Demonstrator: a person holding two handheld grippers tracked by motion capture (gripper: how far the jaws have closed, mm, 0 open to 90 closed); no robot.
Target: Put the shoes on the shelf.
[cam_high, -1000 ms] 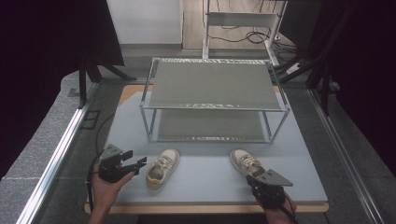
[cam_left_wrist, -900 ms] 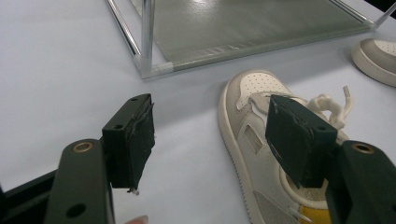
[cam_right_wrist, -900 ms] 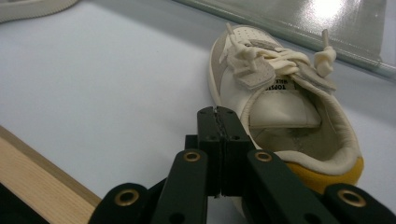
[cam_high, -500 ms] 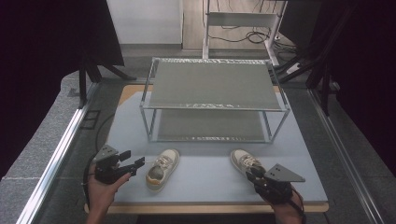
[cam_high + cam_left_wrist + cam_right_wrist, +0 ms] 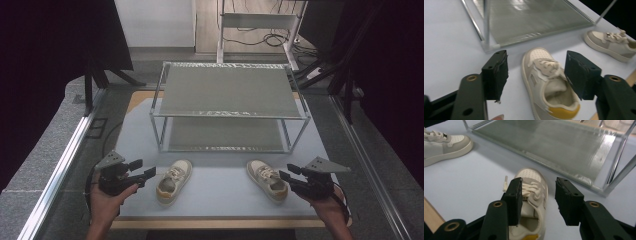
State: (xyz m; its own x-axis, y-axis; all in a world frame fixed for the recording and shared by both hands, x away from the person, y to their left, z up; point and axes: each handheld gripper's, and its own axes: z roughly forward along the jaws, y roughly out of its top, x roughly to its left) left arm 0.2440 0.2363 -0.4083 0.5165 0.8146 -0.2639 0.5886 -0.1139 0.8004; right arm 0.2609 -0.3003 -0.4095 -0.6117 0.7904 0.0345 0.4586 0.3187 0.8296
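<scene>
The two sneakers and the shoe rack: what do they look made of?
Left sneaker and right sneaker: cream uppers, probably leather or synthetic, smooth with perforated toes, cloth laces, rubbery pale soles; the left one shows a yellow heel patch. Shoe rack: thin shiny tubes, likely metal, with grey matte shelves that look like stretched fabric or mesh, though I can't be sure.

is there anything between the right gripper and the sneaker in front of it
Nothing visible. The right gripper is open just behind the right sneaker, its heel opening facing the fingers, with bare table around it.
</scene>
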